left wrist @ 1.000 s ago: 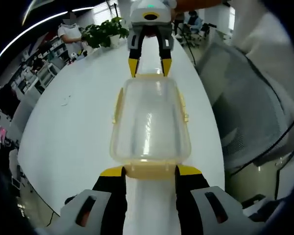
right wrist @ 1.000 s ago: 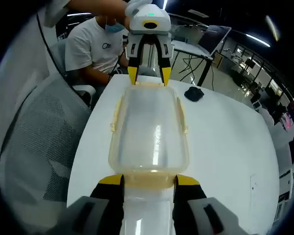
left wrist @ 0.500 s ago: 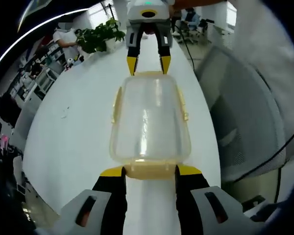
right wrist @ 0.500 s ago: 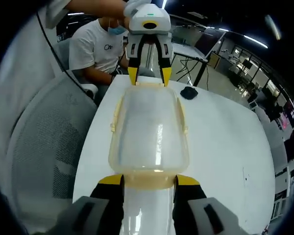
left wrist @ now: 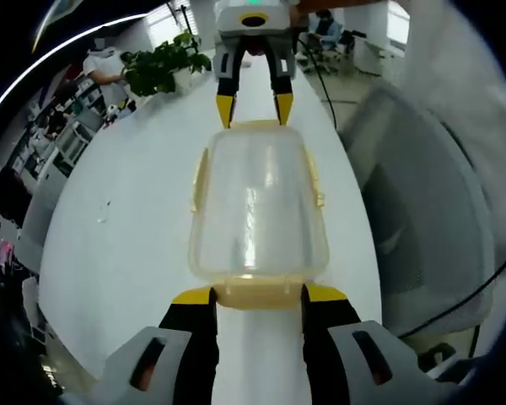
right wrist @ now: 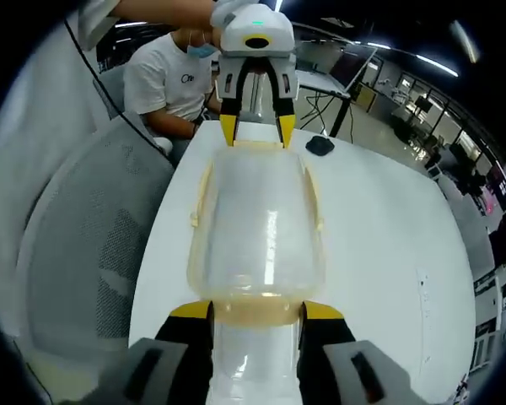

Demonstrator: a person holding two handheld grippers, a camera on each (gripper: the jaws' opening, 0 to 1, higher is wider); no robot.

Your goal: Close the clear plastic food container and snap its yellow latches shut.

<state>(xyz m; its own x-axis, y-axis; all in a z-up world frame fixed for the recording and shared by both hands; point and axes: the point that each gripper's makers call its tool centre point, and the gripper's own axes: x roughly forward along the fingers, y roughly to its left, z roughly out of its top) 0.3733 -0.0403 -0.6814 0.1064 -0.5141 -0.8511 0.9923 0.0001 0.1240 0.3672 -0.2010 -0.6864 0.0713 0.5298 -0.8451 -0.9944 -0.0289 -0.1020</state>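
- Clear plastic food container [left wrist: 259, 207]: rounded-rectangular, transparent, lid down on the body, pale glare streaks along its top. It sits at frame centre in the left gripper view, and likewise in the right gripper view [right wrist: 257, 228], lying lengthwise between the two grippers above a white table [left wrist: 135, 228].
- Yellow latches: one at the near short end [left wrist: 257, 293], just between the left gripper's tips; one along the left long edge [left wrist: 199, 179]; one along the right long edge [left wrist: 315, 184]; the far-end latch [left wrist: 253, 126] lies by the other gripper's tips. Whether any is snapped home I cannot tell.
- Left gripper [left wrist: 257, 294]: black jaws with yellow tips rise from the bottom of its own view. The jaws stand apart, one tip on either side of the near-end latch, each touching or just beside the container's end corners. Nothing is pinched between them. Seen from the right gripper view it is at upper centre [right wrist: 257, 131], tips at the container's far end.
- Right gripper [right wrist: 255, 310]: same build, jaws spread the same way round the latch at its end [right wrist: 255, 310]. In the left gripper view it is at upper centre [left wrist: 254, 110], tips at the far rim.
- Surroundings: grey mesh chair [right wrist: 84, 245] at left of the right gripper view; seated person in a white shirt [right wrist: 164, 80] at upper left; potted plant [left wrist: 160, 66] at upper left of the left gripper view.
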